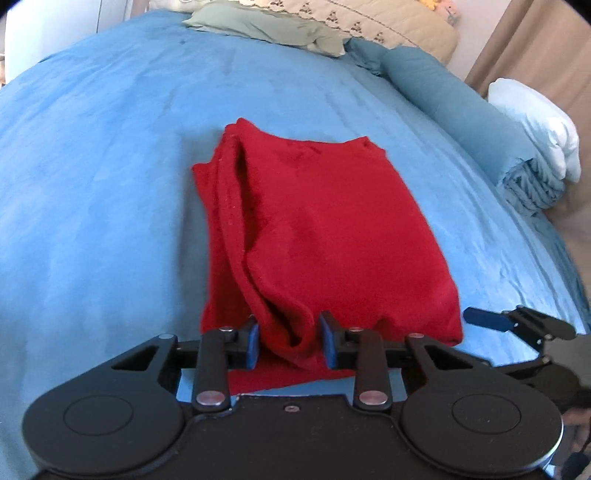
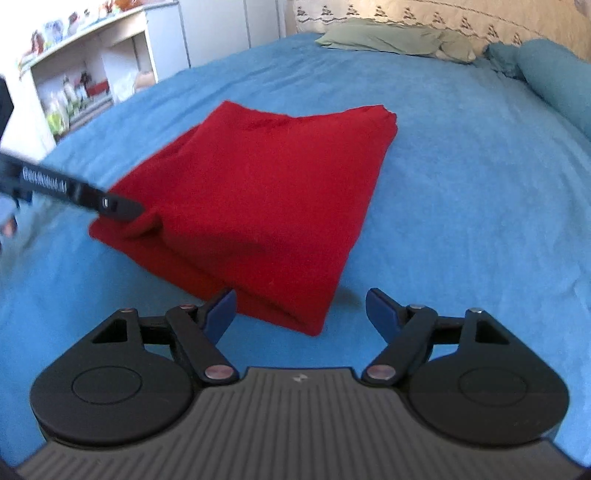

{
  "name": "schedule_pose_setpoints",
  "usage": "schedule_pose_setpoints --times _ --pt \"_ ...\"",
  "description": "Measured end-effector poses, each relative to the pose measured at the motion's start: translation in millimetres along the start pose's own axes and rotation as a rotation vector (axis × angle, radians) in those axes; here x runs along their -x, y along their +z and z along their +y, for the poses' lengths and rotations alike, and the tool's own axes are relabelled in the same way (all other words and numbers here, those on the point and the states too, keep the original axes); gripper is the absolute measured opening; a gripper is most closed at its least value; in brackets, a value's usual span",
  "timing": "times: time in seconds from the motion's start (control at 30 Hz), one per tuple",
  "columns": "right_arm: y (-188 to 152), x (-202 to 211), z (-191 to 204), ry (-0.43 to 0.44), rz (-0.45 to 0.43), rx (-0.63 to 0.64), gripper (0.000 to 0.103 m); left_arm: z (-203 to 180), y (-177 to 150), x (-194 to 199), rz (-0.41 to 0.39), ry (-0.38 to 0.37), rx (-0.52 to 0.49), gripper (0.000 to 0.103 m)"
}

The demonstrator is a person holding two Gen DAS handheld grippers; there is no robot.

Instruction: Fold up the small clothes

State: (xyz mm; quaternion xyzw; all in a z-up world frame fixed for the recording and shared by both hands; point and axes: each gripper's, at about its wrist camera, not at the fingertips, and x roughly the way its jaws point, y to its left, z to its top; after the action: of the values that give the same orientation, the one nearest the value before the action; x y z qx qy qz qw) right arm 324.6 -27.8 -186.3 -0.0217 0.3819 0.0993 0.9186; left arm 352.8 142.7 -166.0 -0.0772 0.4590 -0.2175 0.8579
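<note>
A red garment lies folded into a rough rectangle on the blue bedspread. My left gripper has its blue pads on either side of a bunched fold at the garment's near edge and grips it. In the right wrist view the garment lies ahead and the left gripper reaches in from the left onto its left corner. My right gripper is open, with the garment's near corner between its pads, untouched. It also shows in the left wrist view, at the garment's right corner.
A green pillow and a beige patterned headboard lie at the far end. A rolled blue blanket and a white pillow sit along the right edge. White shelves with toys stand to the left of the bed.
</note>
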Motion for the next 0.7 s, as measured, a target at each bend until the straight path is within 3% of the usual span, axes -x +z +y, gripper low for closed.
schedule_pose_setpoints --times 0.17,0.2,0.23,0.27,0.33,0.37,0.5,0.57,0.7 --pt "-4 -4 11 -0.07 -0.03 0.068 0.084 3 1 -8 0.031 -0.015 0.025 0.035" --pt "-4 -5 11 -0.072 -0.034 0.063 0.082 4 1 -8 0.034 -0.016 0.028 0.031" --pt "-3 -6 11 -0.075 -0.038 0.059 0.081 5 1 -8 0.037 -0.013 0.032 0.019" --pt "-3 -7 12 -0.081 -0.041 0.063 0.072 7 2 -7 0.043 -0.01 0.038 0.013" --pt "-2 -6 12 -0.086 -0.04 0.079 0.038 12 6 -2 0.044 -0.026 0.052 0.011" --pt "0 -4 11 -0.088 -0.039 0.082 0.031 15 7 2 0.041 -0.034 0.055 0.01" --pt "0 15 1 -0.067 -0.089 0.1 0.026 20 8 4 0.055 -0.032 0.006 0.01" --pt "-7 14 -4 -0.041 -0.069 0.098 0.025 23 1 -4 0.075 -0.005 -0.016 0.01" --pt "-26 8 -13 -0.028 -0.035 0.086 0.023 30 -8 -4 0.056 -0.028 0.028 0.01"
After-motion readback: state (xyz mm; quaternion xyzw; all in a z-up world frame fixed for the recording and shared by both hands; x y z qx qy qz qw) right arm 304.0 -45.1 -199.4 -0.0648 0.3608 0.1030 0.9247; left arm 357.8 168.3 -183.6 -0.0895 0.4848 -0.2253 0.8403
